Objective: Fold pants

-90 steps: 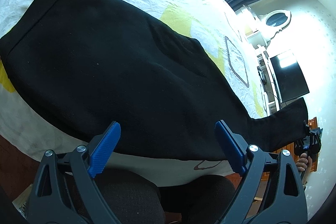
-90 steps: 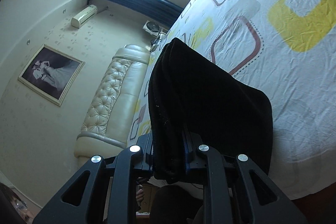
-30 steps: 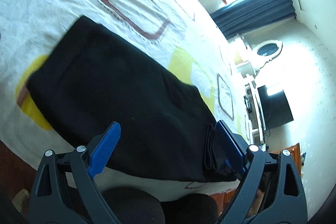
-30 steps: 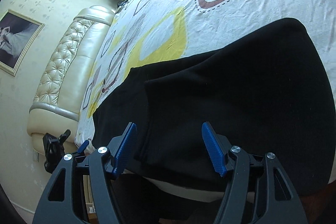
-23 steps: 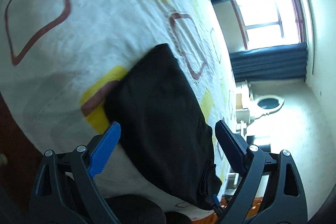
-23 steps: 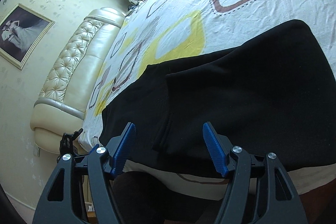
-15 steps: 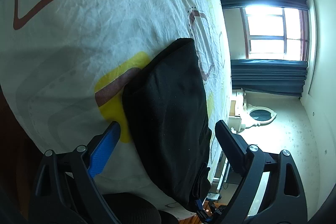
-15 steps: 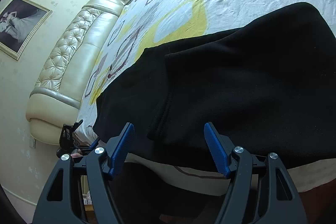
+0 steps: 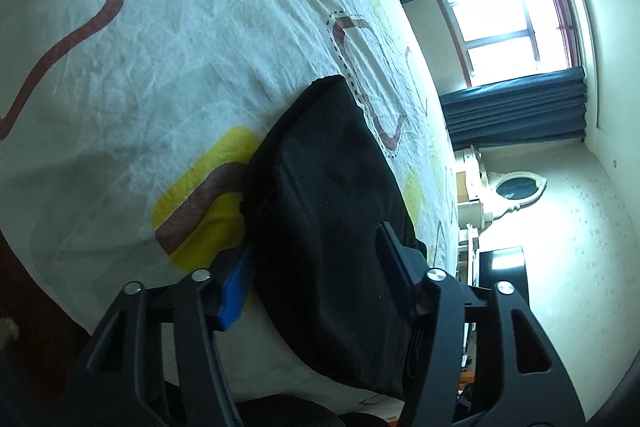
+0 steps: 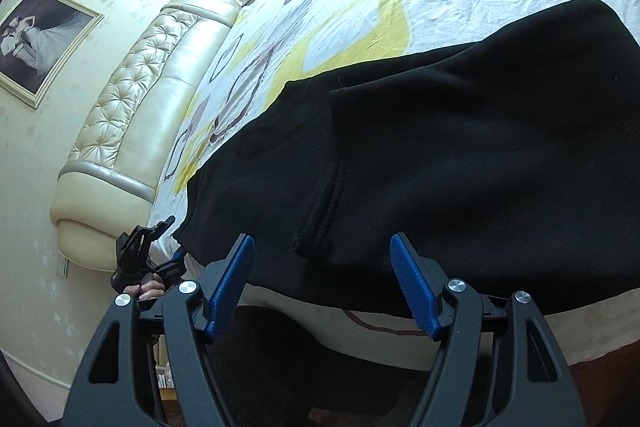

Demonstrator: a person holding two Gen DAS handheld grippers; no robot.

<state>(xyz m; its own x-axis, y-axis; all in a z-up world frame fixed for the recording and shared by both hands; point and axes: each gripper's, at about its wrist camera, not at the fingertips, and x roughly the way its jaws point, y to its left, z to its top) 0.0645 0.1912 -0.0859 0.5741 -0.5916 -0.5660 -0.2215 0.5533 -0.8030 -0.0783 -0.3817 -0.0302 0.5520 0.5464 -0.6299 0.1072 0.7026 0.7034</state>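
The black pants (image 10: 460, 155) lie folded on the patterned bed sheet (image 10: 360, 11), with the leg end laid back over the upper part; its hem runs down the middle of the right wrist view. My right gripper (image 10: 326, 279) is open and empty, just short of the pants' near edge. In the left wrist view the pants (image 9: 332, 211) lie near the bed's edge. My left gripper (image 9: 316, 279) is open with its fingers on either side of the pants' end, not closed on the cloth. The left gripper also shows in the right wrist view (image 10: 148, 259).
The white sheet (image 9: 160, 47) with yellow and brown shapes stretches beyond the pants. A padded cream headboard (image 10: 132, 115) stands at the left. A window with dark curtains (image 9: 520, 39) and a dresser with an oval mirror (image 9: 516, 187) are across the room.
My right gripper let go of the pant leg, which now lies folded over the pants. My left gripper swung to the waist end and its fingers have narrowed around the pants' edge.
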